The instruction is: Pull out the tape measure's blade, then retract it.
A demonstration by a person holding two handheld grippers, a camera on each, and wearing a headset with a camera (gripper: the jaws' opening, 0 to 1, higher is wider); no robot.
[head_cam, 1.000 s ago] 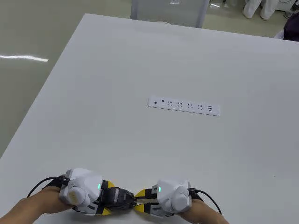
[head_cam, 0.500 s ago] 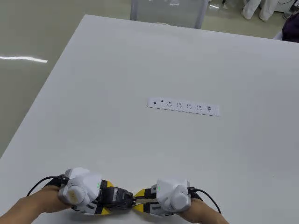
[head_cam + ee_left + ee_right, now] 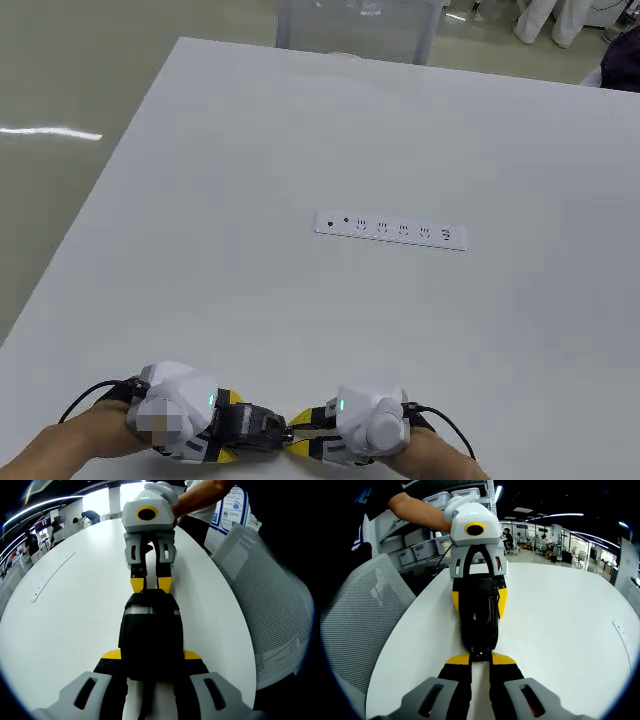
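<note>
Black and chunky, the tape measure (image 3: 256, 428) lies at the near edge of the white worktop (image 3: 300, 130), left of its middle. My left gripper (image 3: 230, 427) clamps it across the case, the yellow-tipped jaws spread to the case's width. My right gripper (image 3: 300, 432) faces it nose to nose. In the right gripper view its jaws stand narrow, nipped on the small end hook (image 3: 480, 654) at the mouth of the case.

Over the last second almost nothing has changed between the two. The grippers keep the same close spacing, only a short sliver of blade shows between the case and the right jaws, and the case has not slid along the edge. The power strip (image 3: 390, 229), out toward the worktop's middle, sits slightly differently in the head view, but that is my headset tipping, not the strip moving.

I read this as a pause: no draw is under way and the blade is as good as fully in. Whether the pull is about to start or the retraction has just ended, these pictures do not settle. If the pull is still to come, my right gripper should travel along the near edge toward the right corner while the left pins the case. The grip on the hook is slight, so a slip would let the blade snap back.
</note>
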